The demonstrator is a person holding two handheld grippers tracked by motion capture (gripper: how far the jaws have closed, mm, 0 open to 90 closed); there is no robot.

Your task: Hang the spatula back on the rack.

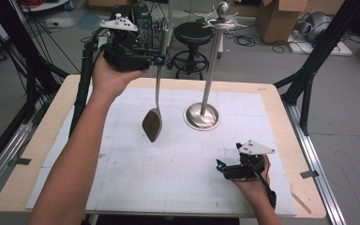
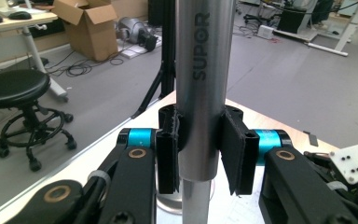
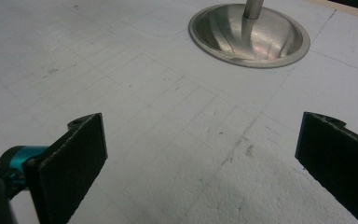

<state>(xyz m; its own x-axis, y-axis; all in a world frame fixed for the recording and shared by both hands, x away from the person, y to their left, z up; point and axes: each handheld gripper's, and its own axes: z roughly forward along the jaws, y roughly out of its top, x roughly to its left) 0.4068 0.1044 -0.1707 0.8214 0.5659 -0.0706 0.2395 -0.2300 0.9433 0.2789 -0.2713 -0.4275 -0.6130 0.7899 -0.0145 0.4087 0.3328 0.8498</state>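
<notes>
The left claw (image 2: 199, 156) grips the steel handle of a long metal spatula (image 1: 153, 119), held above the white tabletop (image 1: 136, 178). The right claw (image 3: 200, 158) rests wide open near the steel utensil stand (image 1: 202, 115).

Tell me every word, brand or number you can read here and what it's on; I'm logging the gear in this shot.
"SUPOR", running lengthwise along the steel handle of the utensil clamped in the left gripper.
I can read nothing else: the cardboard boxes on the floor carry no legible print, and the stand and table mat show no text.
</notes>
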